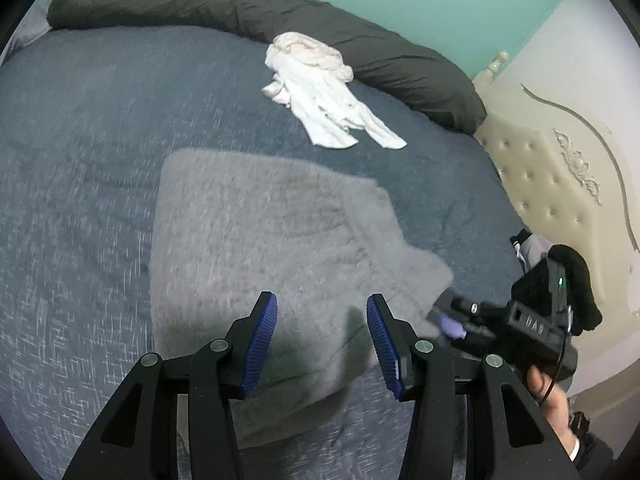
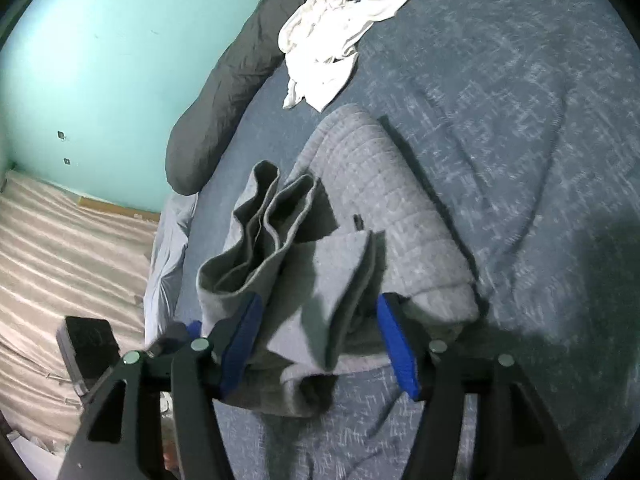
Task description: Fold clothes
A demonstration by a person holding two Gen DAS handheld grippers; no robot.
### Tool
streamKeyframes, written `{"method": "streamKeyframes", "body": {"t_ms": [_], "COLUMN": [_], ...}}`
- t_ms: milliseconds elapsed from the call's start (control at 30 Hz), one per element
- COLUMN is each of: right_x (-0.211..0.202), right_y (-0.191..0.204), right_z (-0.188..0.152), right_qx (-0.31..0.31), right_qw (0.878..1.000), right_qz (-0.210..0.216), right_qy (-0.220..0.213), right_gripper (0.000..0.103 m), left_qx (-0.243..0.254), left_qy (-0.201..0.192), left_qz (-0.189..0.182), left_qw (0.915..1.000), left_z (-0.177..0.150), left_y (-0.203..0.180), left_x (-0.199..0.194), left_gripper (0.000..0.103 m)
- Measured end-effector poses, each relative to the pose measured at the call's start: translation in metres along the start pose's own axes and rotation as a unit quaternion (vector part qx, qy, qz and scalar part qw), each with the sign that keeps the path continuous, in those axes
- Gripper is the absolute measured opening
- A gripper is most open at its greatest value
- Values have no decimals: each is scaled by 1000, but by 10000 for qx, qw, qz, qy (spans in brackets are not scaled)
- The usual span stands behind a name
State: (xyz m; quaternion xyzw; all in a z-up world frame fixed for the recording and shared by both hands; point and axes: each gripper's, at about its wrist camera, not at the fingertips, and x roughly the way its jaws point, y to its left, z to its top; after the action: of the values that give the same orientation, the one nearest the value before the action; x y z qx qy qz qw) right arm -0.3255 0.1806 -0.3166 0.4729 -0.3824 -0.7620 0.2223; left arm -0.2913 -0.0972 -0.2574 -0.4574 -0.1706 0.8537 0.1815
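Observation:
A grey knit garment point(image 1: 256, 240) lies partly folded on the blue bedspread point(image 1: 80, 160). My left gripper point(image 1: 322, 298) hovers open just above its near edge, with nothing between the blue pads. My right gripper point(image 2: 320, 300) is open too, its fingers spread wide around a raised, wavy bunch of the grey garment point(image 2: 280, 248). In the left wrist view the right gripper point(image 1: 452, 324) sits at the garment's right corner, held by a hand point(image 1: 552, 396). A crumpled white garment point(image 1: 316, 92) lies farther up the bed.
A dark grey pillow roll point(image 1: 240, 4) runs along the far side against a teal wall point(image 2: 100, 40). A cream tufted headboard point(image 1: 560, 184) stands to the right. The bed's edge drops to a striped floor point(image 2: 60, 248) where a dark box point(image 2: 88, 344) sits.

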Motion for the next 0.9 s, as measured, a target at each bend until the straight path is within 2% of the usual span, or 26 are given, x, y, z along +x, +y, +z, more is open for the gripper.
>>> {"method": "streamKeyframes", "body": {"t_ms": [100, 233, 433, 500, 533, 567, 667, 900], "right_x": [8, 17, 29, 32, 33, 34, 30, -8], "right_y": [3, 4, 9, 13, 16, 19, 31, 64], "right_z": [7, 16, 17, 17, 17, 17, 19, 31], "right_qx": [-96, -49, -93, -163, -226, -288, -555, -1140], "right_qw": [9999, 10000, 9999, 9998, 9996, 9995, 9984, 9923], "right_qz": [-82, 75, 71, 111, 100, 90, 87, 256], "right_qy": [63, 39, 80, 90, 98, 106, 16, -411], "right_gripper": [61, 62, 62, 46, 25, 14, 8, 6], "left_qx": [6, 20, 45, 56, 53, 38, -6, 58], "left_qy": [22, 46, 78, 82, 78, 69, 36, -30], "left_qz": [-14, -14, -9, -13, -18, -24, -17, -265], "left_qw": [10000, 10000, 10000, 10000, 10000, 10000, 10000, 9996], "left_z": [-4, -8, -14, -15, -15, -15, -15, -6], "left_y": [2, 3, 5, 5, 5, 5, 4, -18], "left_x": [4, 9, 16, 16, 16, 16, 16, 13], "left_gripper": [51, 51, 51, 51, 51, 51, 51, 51]}}
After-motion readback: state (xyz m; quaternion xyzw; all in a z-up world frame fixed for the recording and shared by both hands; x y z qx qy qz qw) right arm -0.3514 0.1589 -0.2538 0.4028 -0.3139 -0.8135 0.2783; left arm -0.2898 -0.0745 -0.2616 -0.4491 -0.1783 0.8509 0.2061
